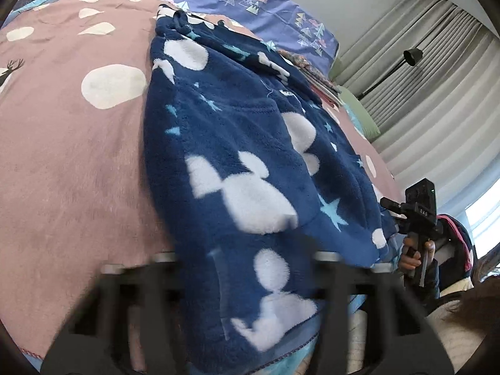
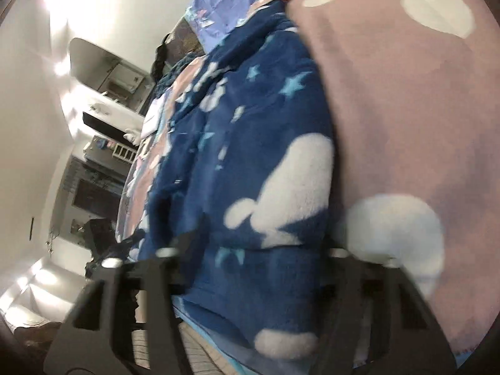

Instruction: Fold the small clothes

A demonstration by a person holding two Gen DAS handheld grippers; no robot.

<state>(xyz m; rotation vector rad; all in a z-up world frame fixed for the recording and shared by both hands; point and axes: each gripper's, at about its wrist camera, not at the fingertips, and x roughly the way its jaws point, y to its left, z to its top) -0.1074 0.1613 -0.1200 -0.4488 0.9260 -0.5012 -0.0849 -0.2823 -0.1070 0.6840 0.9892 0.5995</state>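
Note:
A dark blue fleece garment [image 1: 243,143] with white mouse shapes and light blue stars lies on a pink blanket with white spots [image 1: 72,143]. In the left wrist view my left gripper [image 1: 247,268] has its fingers spread wide on either side of the garment's near hem. My right gripper [image 1: 389,206] shows at the garment's right edge, held by a hand. In the right wrist view the right gripper [image 2: 250,259] also has its fingers wide apart around the garment [image 2: 256,162] edge. Fleece passes between both pairs of fingers.
A lilac patterned duvet [image 1: 250,3] lies at the bed's far end. Grey curtains [image 1: 437,100] and a black lamp [image 1: 412,54] stand to the right. A green pillow [image 1: 359,109] lies by the bed edge. The right wrist view shows shelves and furniture [image 2: 103,131].

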